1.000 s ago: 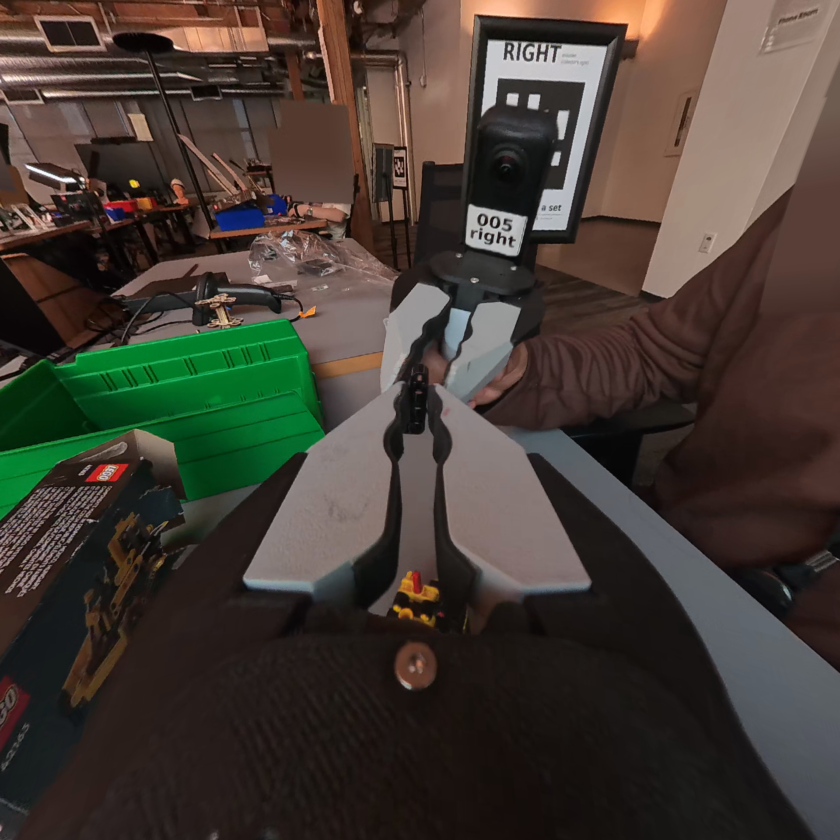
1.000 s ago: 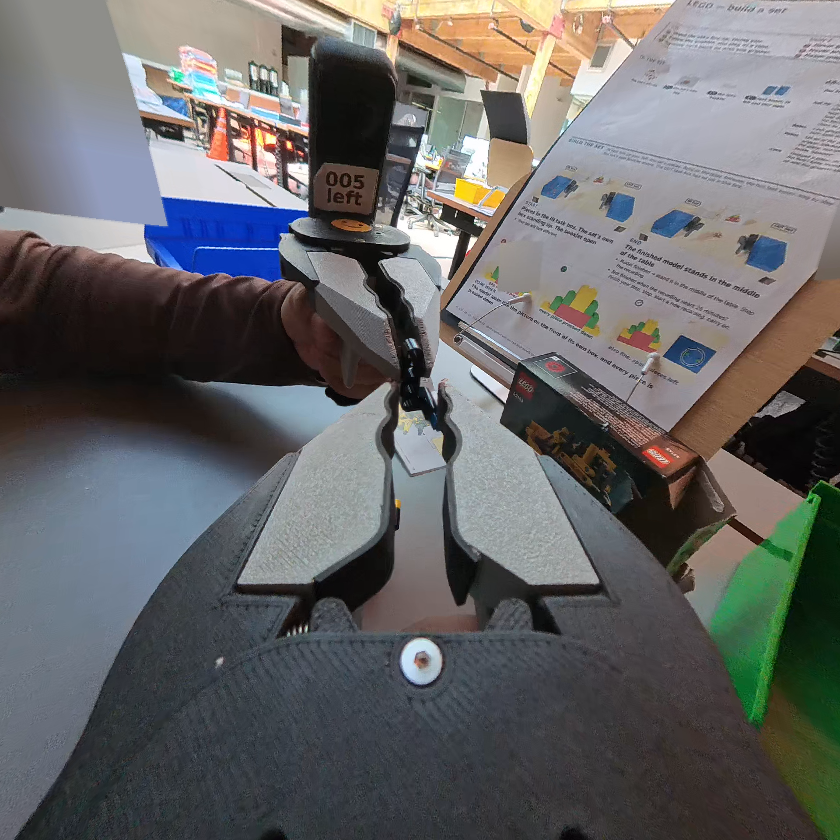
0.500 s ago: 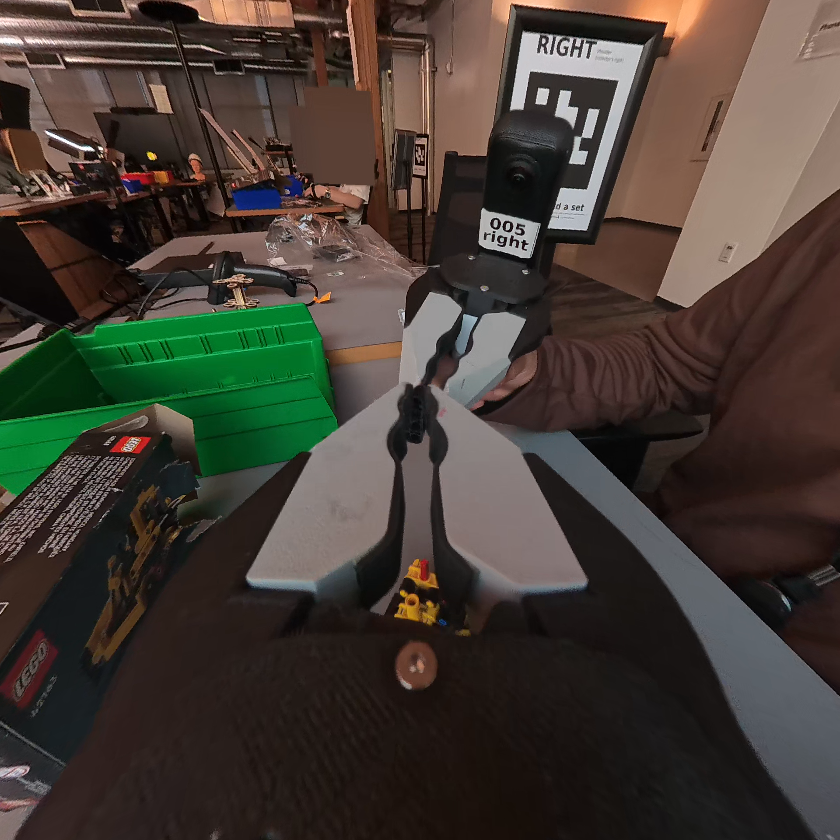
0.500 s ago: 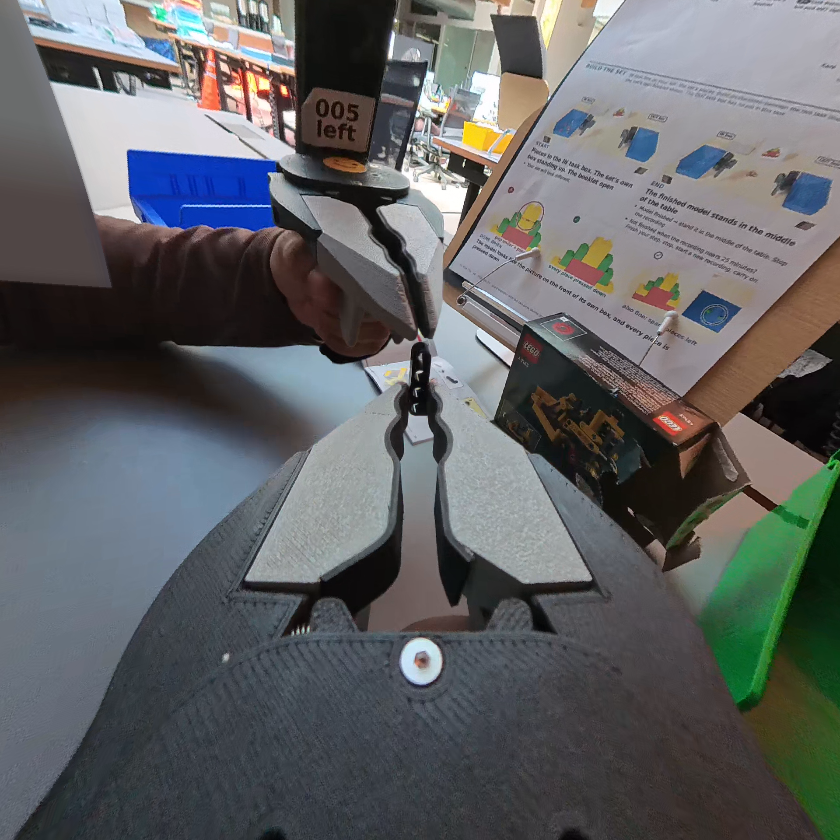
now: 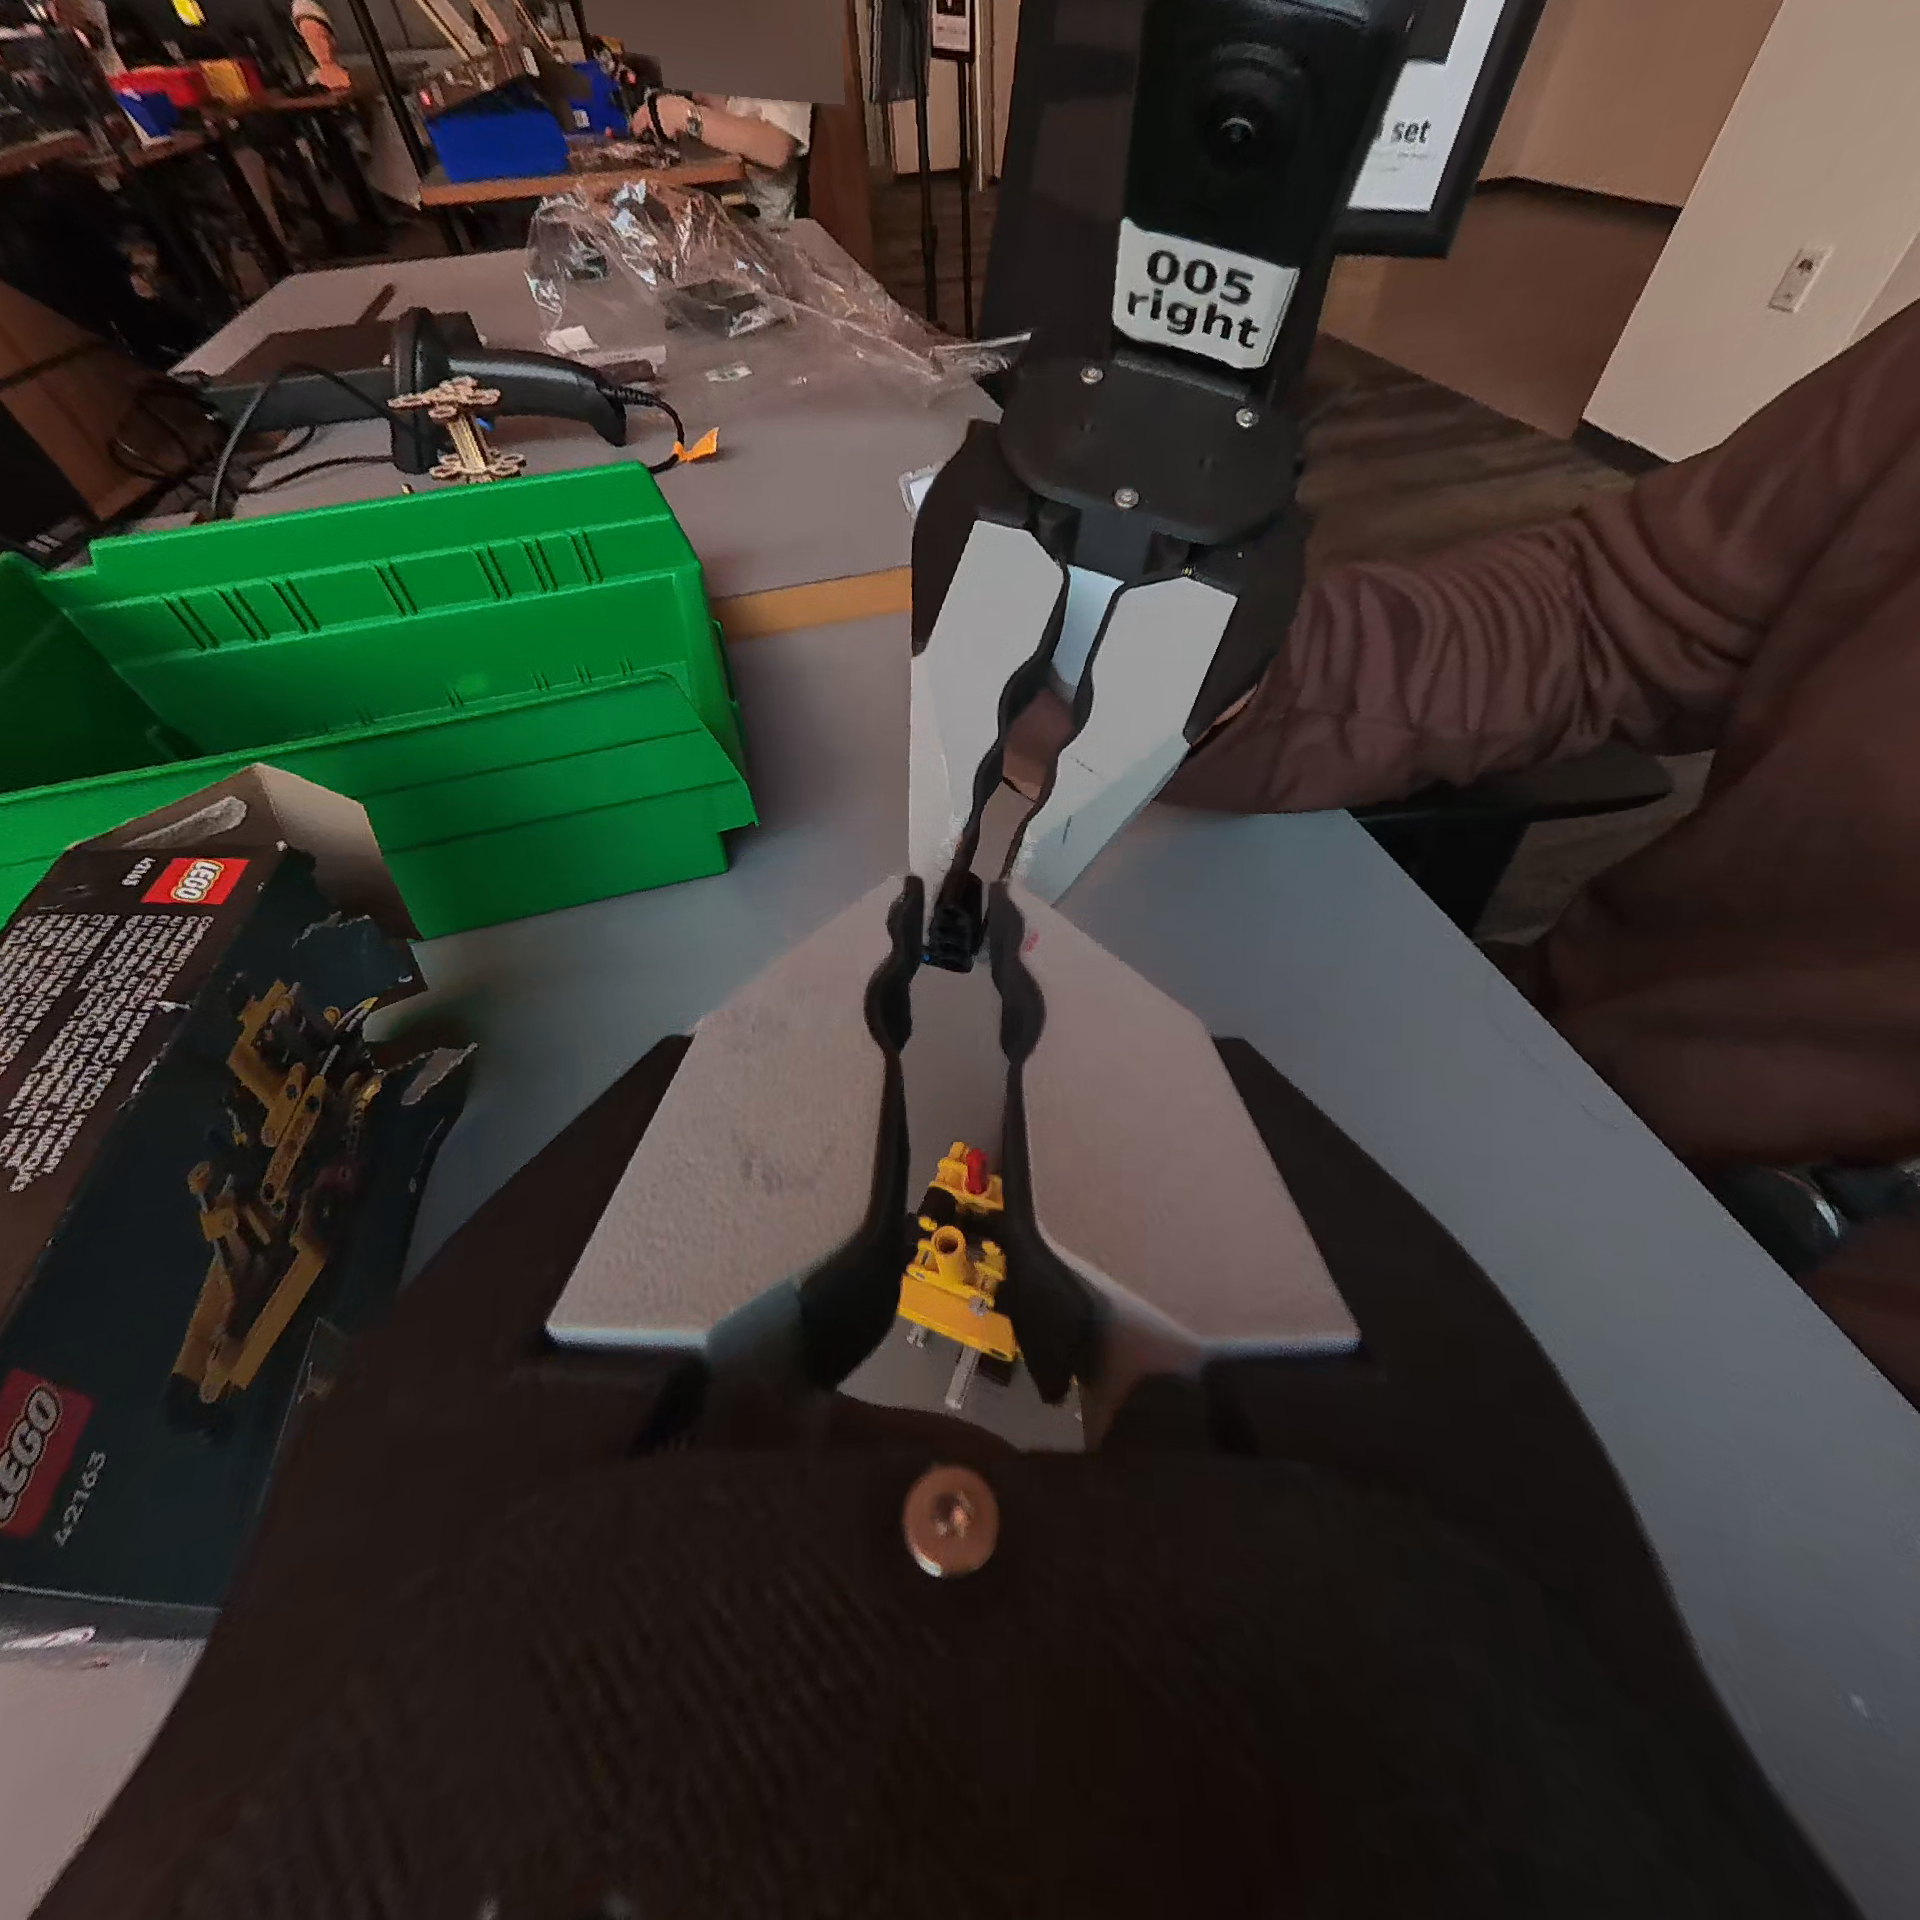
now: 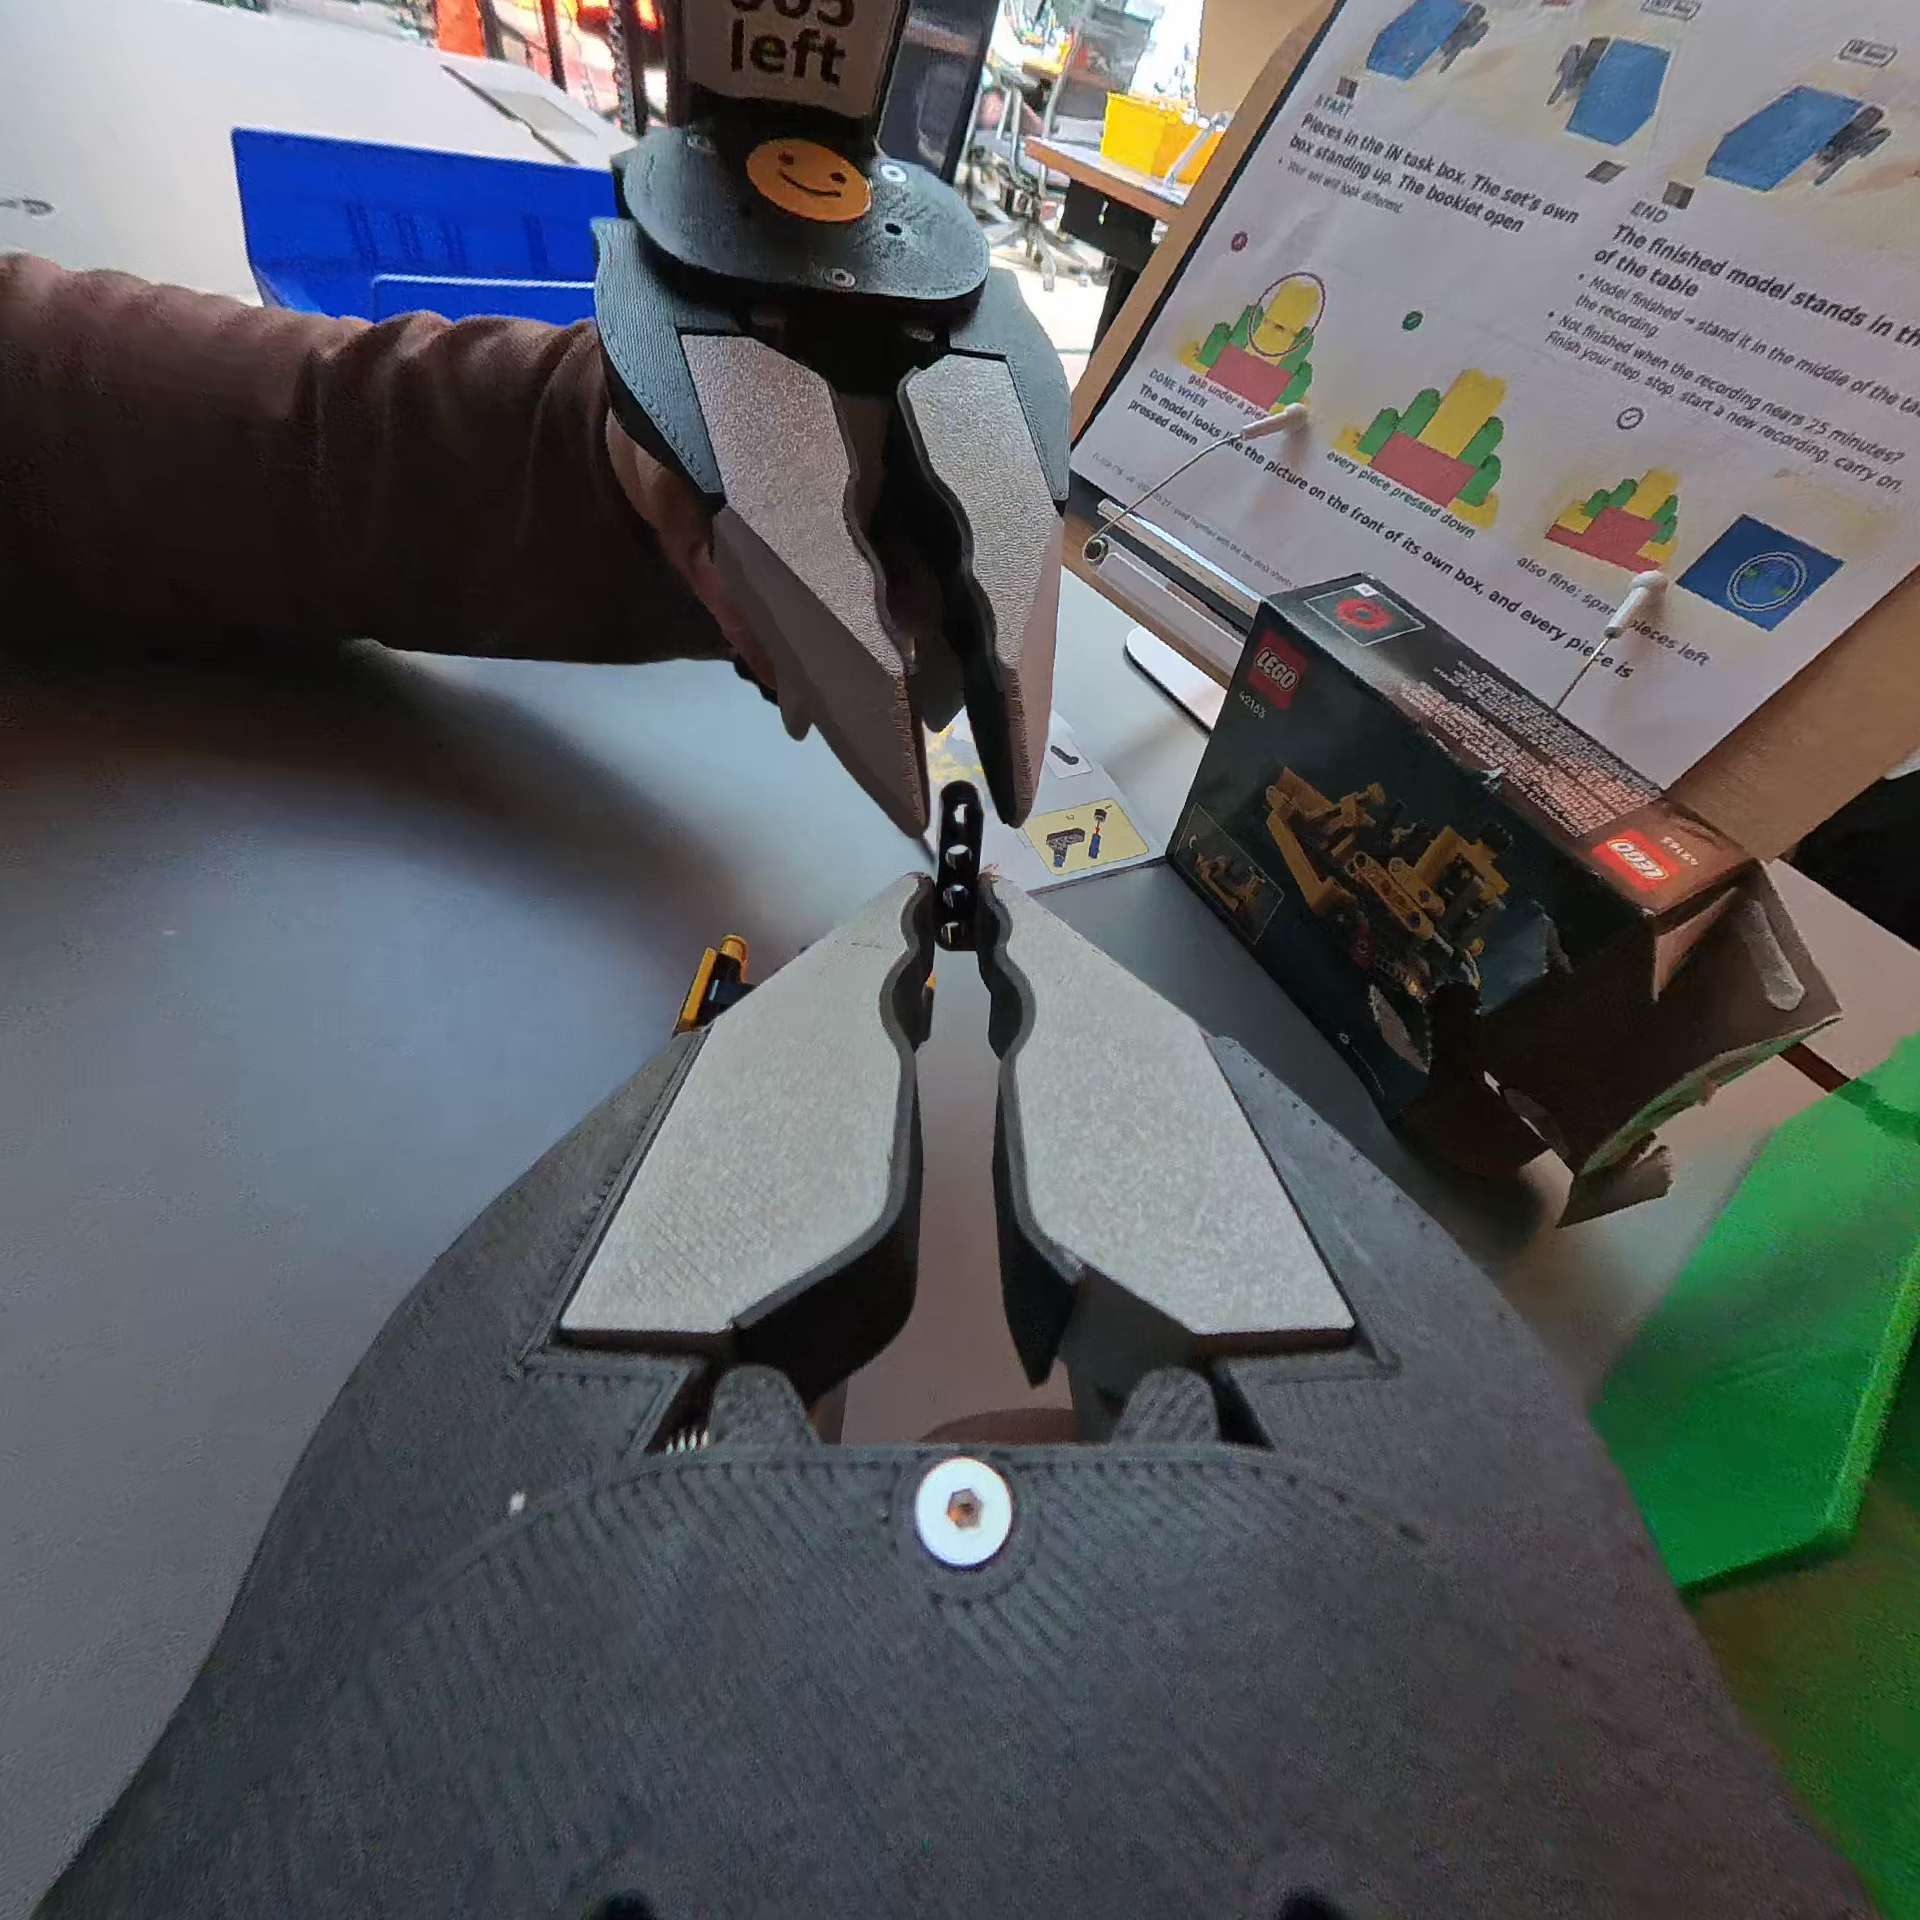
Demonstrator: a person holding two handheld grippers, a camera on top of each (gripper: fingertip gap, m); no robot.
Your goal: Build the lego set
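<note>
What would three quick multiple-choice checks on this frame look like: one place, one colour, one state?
1. Where is the yellow partial model?
A. In the bin
B. On the table under the left gripper
C. On top of the lego box

2. What colour is the bin beside the lego box?
A. Green
B. Red
C. White

3. What state is the right gripper in?
A. Wide open and empty
B. Shut on the lego box
C. Shut on the black beam

Answers:
1 B: the yellow partial model lies on the table, seen between the fingers of the left gripper.
2 A: the bin behind the lego box is green.
3 C: the right gripper pinches the black beam at its fingertips.
</note>
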